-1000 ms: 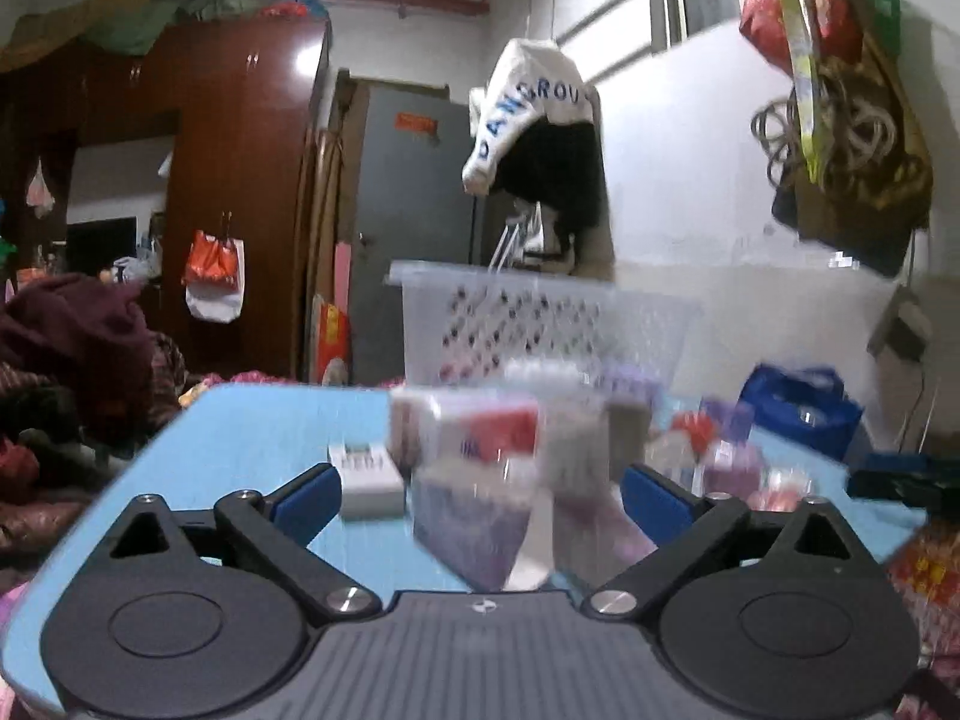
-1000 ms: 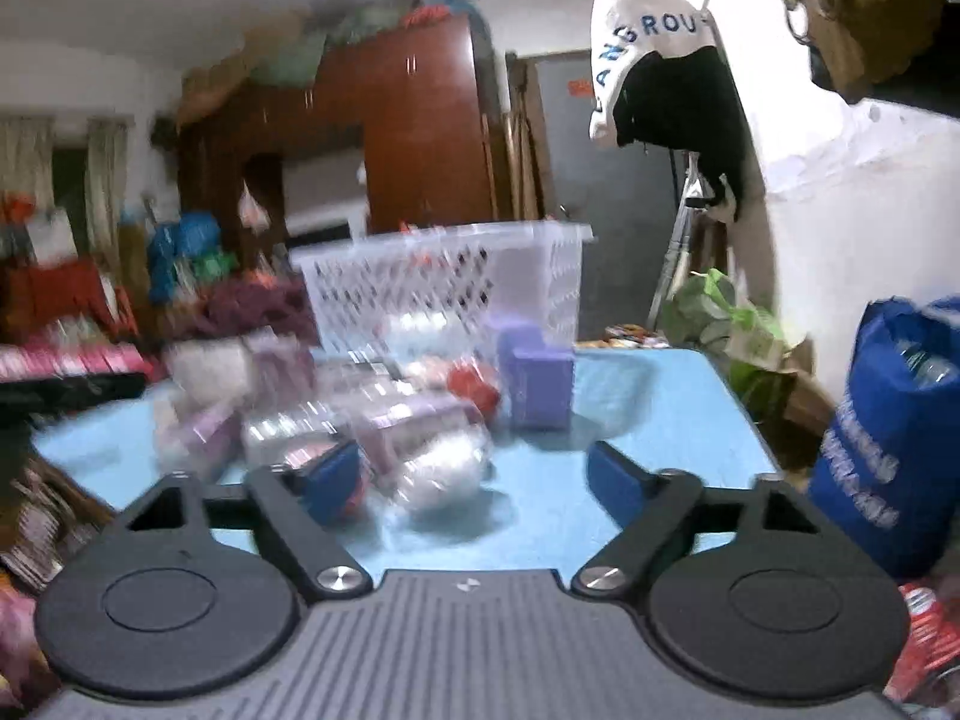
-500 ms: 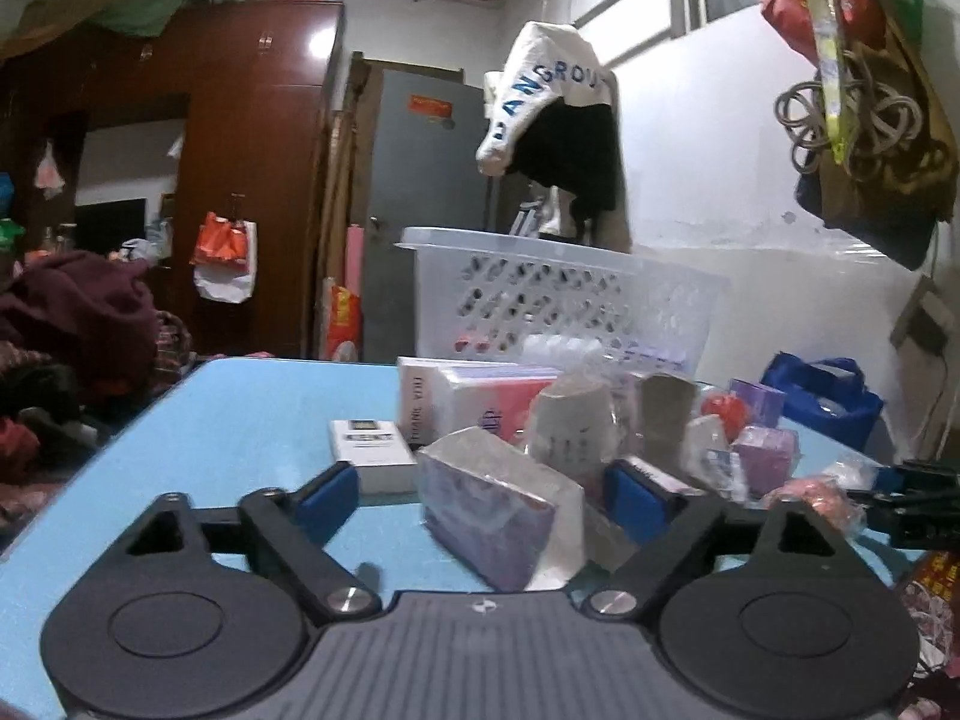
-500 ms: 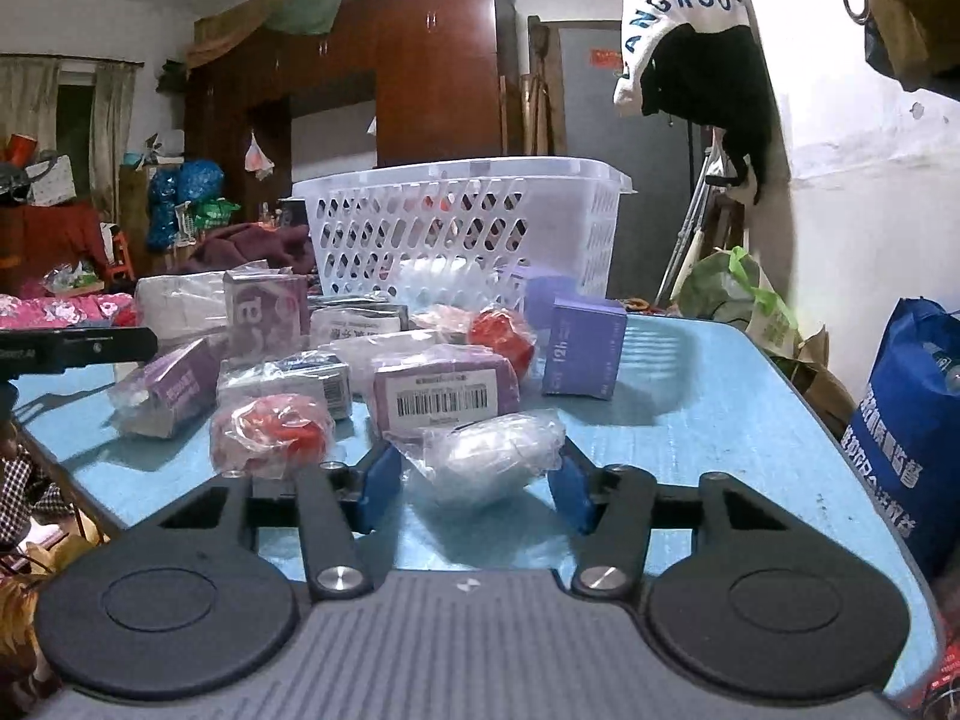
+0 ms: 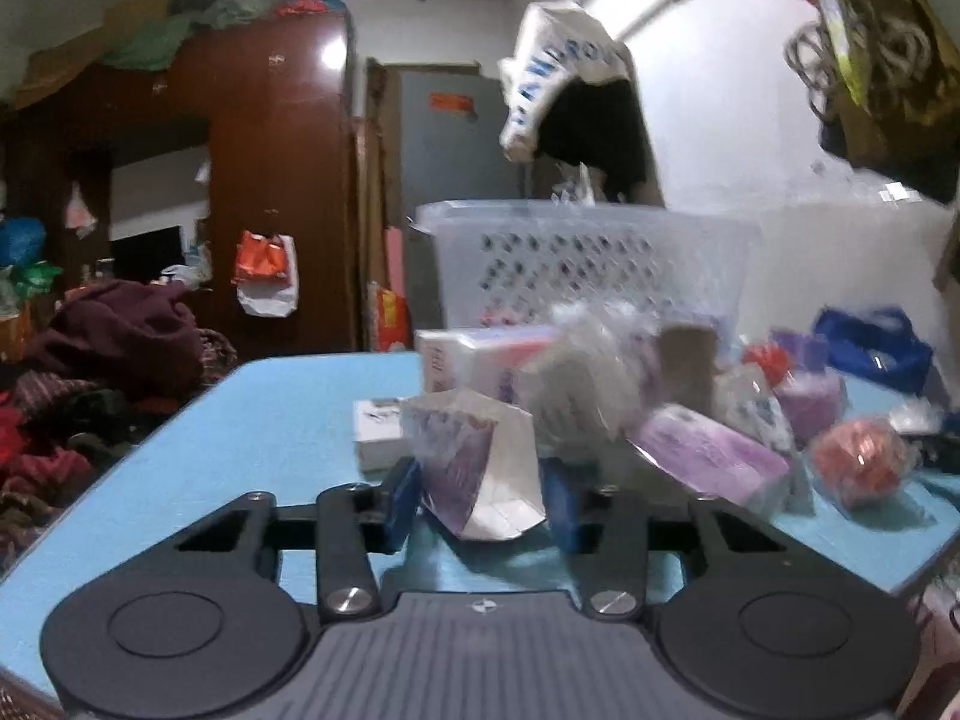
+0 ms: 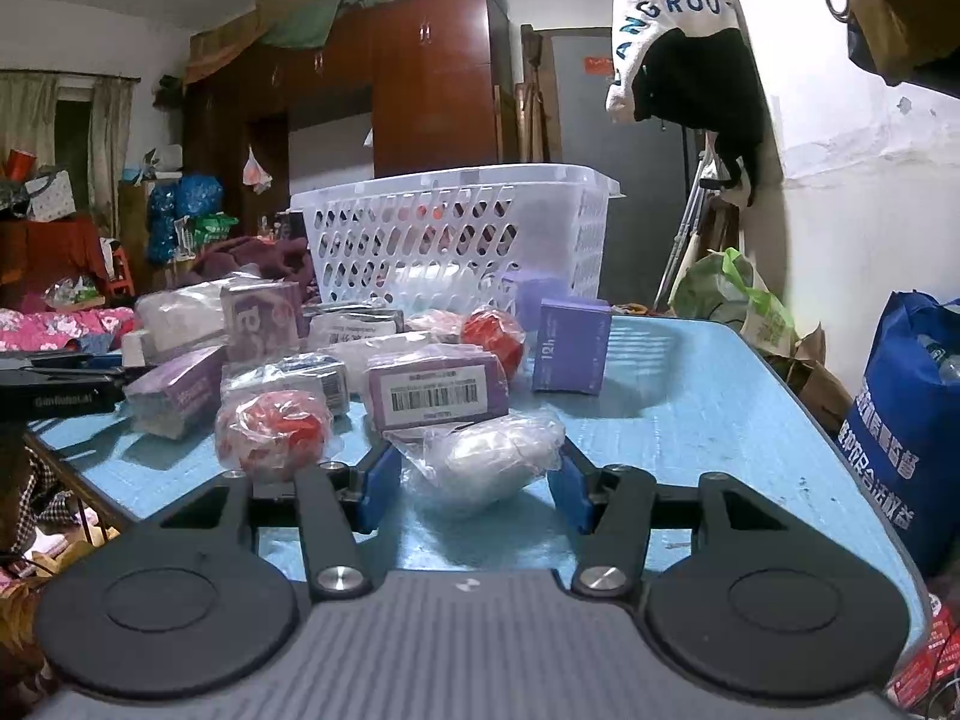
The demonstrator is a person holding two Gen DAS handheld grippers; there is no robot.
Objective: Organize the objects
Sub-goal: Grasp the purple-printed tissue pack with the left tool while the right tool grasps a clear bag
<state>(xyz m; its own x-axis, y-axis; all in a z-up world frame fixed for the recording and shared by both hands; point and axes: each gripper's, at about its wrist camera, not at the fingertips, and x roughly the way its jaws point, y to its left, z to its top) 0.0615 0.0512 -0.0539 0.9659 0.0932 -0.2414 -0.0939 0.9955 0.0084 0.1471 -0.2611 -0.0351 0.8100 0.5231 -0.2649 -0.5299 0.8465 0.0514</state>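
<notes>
**Both grippers down among the packets on the blue table**

The left gripper [image 5: 480,495] sits low over the blue table [image 5: 252,420] and its jaws are closing, with a purple-and-white plastic-wrapped packet [image 5: 480,468] right between them. The blue pads stand just at the packet's two sides; the picture is blurred here, so a firm press cannot be confirmed, though the packet fills the gap. Behind it lies a crowd of goods: a small white box [image 5: 378,435] to the left, a white and pink carton [image 5: 474,360] further back, a purple wrapped packet [image 5: 708,456] to the right and a red ball in clear wrap [image 5: 858,462] beyond that. The white perforated basket [image 5: 588,258] stands at the far end of the table.

Over on the right, the view is sharp. The right gripper [image 6: 474,480] has its jaws drawn in narrow around a clear bag with a white object inside [image 6: 486,462], which rests on the table [image 6: 708,420]; the crinkled plastic meets both blue pads. Just beyond the bag sits a purple box with a barcode label [image 6: 438,387], and to its left a red item in clear wrap [image 6: 273,426]. A taller purple box [image 6: 570,345] stands upright, off to the right of the pile. The basket [image 6: 456,234] stands behind everything. At the left edge, the other gripper's black body pokes into view.
</notes>
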